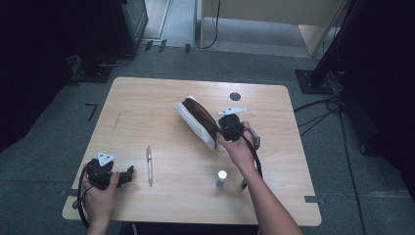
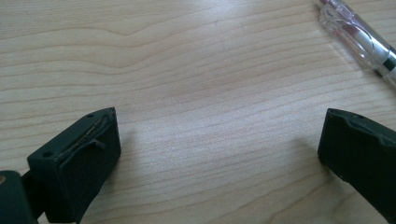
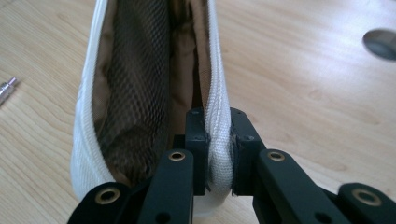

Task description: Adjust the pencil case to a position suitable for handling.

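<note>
A white zip pouch [image 1: 195, 120] with a brown mesh lining lies open-mouthed near the middle of the wooden table [image 1: 147, 98]. My right gripper [image 1: 222, 134] is shut on the pouch's zipper edge [image 3: 218, 121]; in the right gripper view both black jaws pinch that white rim, and the brown lining [image 3: 135, 84] gapes to the left. My left gripper [image 1: 128, 175] rests at the table's front left, open, its jaws wide apart over bare wood [image 2: 210, 140]. A clear pen [image 1: 149, 165] lies just beyond it, its barrel [image 2: 359, 39] at the upper right of the left gripper view.
A small white-capped bottle [image 1: 221, 178] stands near the front edge beside the right forearm. A dark round hole [image 1: 235, 96] marks the table's far right. Cables and black stands [image 1: 318, 73] crowd the floor to the right.
</note>
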`<state>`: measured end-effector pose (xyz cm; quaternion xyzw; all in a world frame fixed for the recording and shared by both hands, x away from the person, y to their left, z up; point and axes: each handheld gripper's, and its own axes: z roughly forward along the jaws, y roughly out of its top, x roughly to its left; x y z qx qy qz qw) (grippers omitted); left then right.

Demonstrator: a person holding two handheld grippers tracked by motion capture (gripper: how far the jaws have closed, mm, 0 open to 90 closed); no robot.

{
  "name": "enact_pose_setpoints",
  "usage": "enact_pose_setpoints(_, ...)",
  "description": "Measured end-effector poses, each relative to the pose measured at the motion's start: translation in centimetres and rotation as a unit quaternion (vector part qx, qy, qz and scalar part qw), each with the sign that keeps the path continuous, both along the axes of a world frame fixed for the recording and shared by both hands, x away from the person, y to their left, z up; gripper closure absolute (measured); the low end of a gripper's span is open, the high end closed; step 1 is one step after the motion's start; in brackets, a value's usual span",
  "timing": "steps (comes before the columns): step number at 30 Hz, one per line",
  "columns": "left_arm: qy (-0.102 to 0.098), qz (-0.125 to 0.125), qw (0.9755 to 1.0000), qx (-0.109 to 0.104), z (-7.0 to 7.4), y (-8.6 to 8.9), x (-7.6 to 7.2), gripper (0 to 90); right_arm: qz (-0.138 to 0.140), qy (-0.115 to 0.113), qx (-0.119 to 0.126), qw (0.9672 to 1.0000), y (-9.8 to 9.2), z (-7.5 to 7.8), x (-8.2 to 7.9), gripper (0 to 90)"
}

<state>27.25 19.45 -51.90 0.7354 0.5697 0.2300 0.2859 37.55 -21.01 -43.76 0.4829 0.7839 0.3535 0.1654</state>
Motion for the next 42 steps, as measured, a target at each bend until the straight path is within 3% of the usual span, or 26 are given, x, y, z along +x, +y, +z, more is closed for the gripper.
enact_pose_setpoints(7,0.000,0.000,1.0000,0.000,0.0,0.0,0.0,0.0,0.025,-0.011,0.023,0.9994,-0.5,1.4,-1.1,82.1)
enact_pose_setpoints(10,0.000,0.000,1.0000,0.000,0.0,0.0,0.0,0.0,0.041,-0.002,0.047,0.9980,-0.6,1.5,-1.7,82.2)
enact_pose_setpoints(16,0.000,0.000,1.0000,0.000,0.0,0.0,0.0,0.0,0.066,0.015,0.072,0.9951,-0.7,1.1,-2.3,82.3)
enact_pose_setpoints(19,0.000,0.000,1.0000,0.000,0.0,0.0,0.0,0.0,0.084,0.018,0.064,0.9942,-0.6,0.6,-2.7,82.1)
enact_pose_setpoints(24,0.000,0.000,1.0000,0.000,0.0,0.0,0.0,0.0,0.087,0.031,0.055,0.9941,-0.8,-0.3,-2.7,80.8)
enact_pose_setpoints(27,0.000,0.000,1.0000,0.000,0.0,0.0,0.0,0.0,0.080,0.027,0.041,0.9955,-1.0,-0.8,-2.8,74.0)
enact_pose_setpoints(29,0.000,-0.001,1.0000,0.000,0.0,0.0,0.0,0.0,0.077,0.021,0.053,0.9954,-1.2,-0.9,-2.9,69.0)
enact_pose_setpoints(35,0.000,-0.001,1.0000,0.000,0.0,0.0,0.0,0.0,0.080,0.008,0.056,0.9951,-1.5,-0.4,-3.3,54.6)
enact_pose_setpoints(42,0.000,-0.001,1.0000,0.000,0.0,0.0,0.0,0.0,0.080,-0.002,0.070,0.9943,-2.5,0.5,-4.0,46.5)
